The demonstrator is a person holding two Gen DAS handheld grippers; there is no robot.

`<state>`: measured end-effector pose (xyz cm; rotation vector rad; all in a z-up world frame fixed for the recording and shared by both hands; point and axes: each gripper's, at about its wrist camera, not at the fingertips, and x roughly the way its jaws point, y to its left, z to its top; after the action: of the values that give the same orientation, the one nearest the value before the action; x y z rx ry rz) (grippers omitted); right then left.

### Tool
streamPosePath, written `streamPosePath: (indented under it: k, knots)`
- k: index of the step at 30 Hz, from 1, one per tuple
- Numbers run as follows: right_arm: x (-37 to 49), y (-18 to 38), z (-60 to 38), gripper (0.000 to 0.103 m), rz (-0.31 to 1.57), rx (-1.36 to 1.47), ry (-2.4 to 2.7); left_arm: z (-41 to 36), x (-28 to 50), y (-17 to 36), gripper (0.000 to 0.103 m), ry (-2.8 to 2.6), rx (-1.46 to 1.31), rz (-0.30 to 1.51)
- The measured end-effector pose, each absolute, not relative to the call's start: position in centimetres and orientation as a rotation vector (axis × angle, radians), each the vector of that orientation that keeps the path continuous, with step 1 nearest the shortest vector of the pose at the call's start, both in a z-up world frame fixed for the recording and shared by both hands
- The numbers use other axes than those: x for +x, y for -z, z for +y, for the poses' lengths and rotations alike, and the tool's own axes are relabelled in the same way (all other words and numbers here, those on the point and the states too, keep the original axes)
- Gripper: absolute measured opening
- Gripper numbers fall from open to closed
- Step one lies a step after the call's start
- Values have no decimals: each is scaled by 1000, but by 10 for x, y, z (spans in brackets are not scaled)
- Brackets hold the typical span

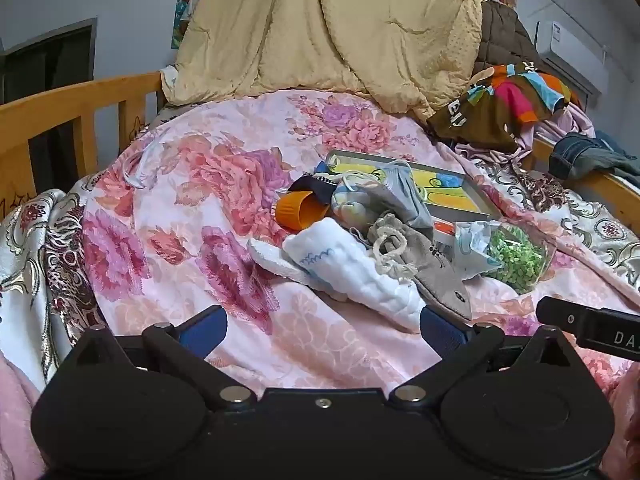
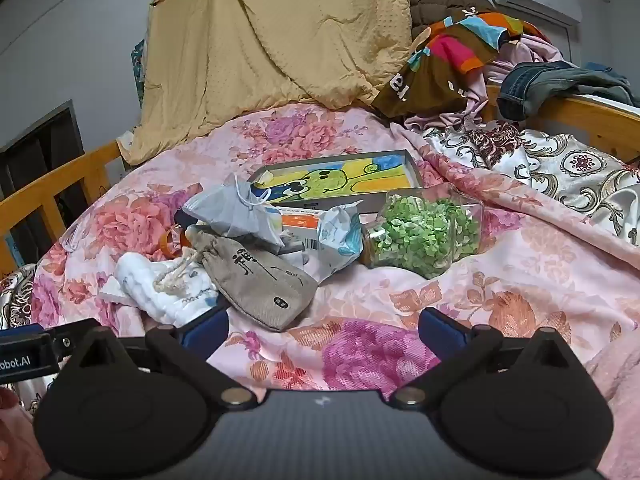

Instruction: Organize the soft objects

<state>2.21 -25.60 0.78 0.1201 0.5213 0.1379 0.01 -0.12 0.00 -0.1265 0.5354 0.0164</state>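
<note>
A pile of soft things lies on the floral bedspread (image 1: 192,208): a white folded cloth (image 1: 344,264) (image 2: 160,284), a beige drawstring pouch (image 1: 424,264) (image 2: 256,280) and a grey fabric bag (image 1: 396,196) (image 2: 236,208). My left gripper (image 1: 324,330) is open and empty, just in front of the white cloth. My right gripper (image 2: 324,330) is open and empty, in front of the pouch, with its left finger (image 2: 208,330) close to the white cloth.
Beside the pile lie an orange cup (image 1: 300,210), a framed drawing (image 2: 340,180), a clear bag of green bits (image 2: 420,236) and a crumpled wrapper (image 2: 340,236). A yellow quilt (image 1: 320,32) and piled clothes (image 2: 460,52) stand behind. Wooden bed rails (image 1: 60,120) run along both sides.
</note>
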Motion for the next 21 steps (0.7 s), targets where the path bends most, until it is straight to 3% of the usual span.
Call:
streamPosePath:
  k: [21]
  knots:
    - [22, -9, -255, 103, 521, 129, -142, 0, 1, 2, 102, 25, -139, 551]
